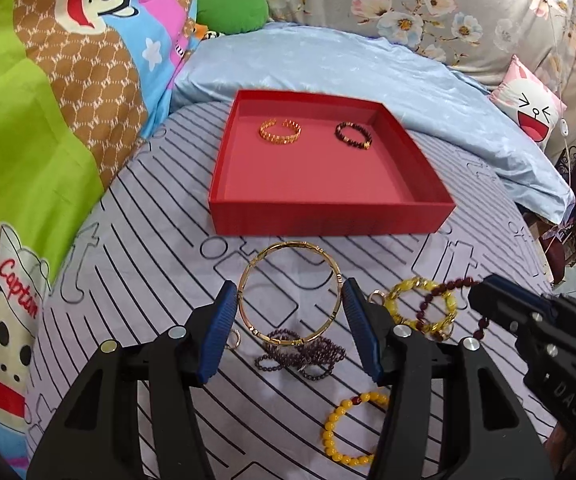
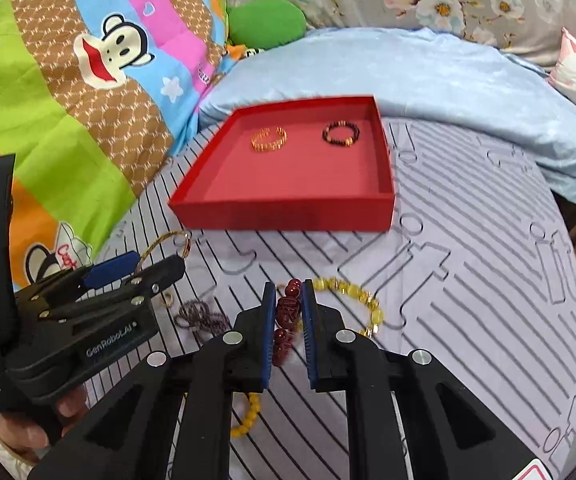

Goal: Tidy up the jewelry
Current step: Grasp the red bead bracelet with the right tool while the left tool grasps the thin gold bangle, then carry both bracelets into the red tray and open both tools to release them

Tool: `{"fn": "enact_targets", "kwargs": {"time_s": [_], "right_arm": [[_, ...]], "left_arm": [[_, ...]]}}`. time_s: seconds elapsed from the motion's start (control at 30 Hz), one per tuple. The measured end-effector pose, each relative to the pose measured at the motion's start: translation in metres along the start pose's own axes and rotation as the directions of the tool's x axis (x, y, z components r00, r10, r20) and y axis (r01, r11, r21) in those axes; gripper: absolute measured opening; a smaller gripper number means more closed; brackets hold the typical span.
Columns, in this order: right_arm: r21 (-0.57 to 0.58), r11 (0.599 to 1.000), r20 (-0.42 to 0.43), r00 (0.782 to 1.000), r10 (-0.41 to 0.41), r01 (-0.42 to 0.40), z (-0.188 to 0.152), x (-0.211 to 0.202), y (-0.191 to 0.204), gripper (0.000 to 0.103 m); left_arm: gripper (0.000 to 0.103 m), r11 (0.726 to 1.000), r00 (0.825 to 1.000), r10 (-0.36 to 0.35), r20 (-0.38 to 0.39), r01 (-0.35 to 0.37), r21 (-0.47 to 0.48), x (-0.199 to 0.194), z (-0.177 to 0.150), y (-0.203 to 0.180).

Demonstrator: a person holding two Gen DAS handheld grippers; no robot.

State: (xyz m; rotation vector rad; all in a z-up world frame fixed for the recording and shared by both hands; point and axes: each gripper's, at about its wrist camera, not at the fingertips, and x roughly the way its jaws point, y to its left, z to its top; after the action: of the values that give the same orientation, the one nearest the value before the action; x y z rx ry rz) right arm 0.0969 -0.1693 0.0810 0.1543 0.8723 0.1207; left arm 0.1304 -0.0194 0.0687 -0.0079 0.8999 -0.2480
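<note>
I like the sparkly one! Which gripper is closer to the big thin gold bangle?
Left. The left gripper has the big thin gold bangle between its blue pads, holding it by its sides. The right gripper is off to its right, shut on a dark red bead bracelet.

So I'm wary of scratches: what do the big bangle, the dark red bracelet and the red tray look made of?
The big bangle looks like polished gold-toned metal: thin, rigid, glinting. The dark red bracelet seems glossy carved beads, wood, resin or stone; I can't tell. The red tray looks like matte cardboard with thin, sharp-edged walls.
</note>
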Motion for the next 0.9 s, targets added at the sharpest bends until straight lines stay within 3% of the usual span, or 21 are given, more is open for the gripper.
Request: {"fn": "enact_targets", "kwargs": {"time_s": [0.1,0.17,0.5,0.57,0.7,0.9], "right_arm": [[-0.014,1.0,0.033,0.999,-0.003,0.003,0.018,-0.004,0.0,0.012],[-0.021,1.0,0.054,0.999,0.005,-0.004,0.035,-0.005,-0.001,0.001],[-0.045,0.999,0.104,0.995,0.009,-0.004,0.108,0.022,-0.009,0.001],[-0.047,0.999,0.094,0.996,0.01,-0.006,0.104,0.023,-0.011,0.001],[-0.037,0.999,0.019,1.0,-0.022,0.022,0.068,0.038,-0.018,0.016],[-0.011,0.999,-0.093,0.994,-0.05,0.049,0.024,0.066,-0.026,0.016]], "left_arm": [[0.052,1.0,1.0,-0.002,0.023,0.002,0.013,-0.006,0.013,-0.001],[0.052,1.0,0.999,-0.006,0.041,0.005,0.019,-0.008,0.022,-0.002],[0.052,1.0,0.994,0.001,0.112,-0.002,0.014,0.008,0.087,-0.003],[0.052,1.0,0.992,0.008,0.125,-0.009,0.004,0.007,0.09,0.0],[0.052,1.0,0.994,0.024,0.111,-0.023,-0.006,0.01,0.08,0.006],[0.052,0.999,0.998,0.02,0.055,-0.018,-0.032,0.018,0.055,0.013]]}}
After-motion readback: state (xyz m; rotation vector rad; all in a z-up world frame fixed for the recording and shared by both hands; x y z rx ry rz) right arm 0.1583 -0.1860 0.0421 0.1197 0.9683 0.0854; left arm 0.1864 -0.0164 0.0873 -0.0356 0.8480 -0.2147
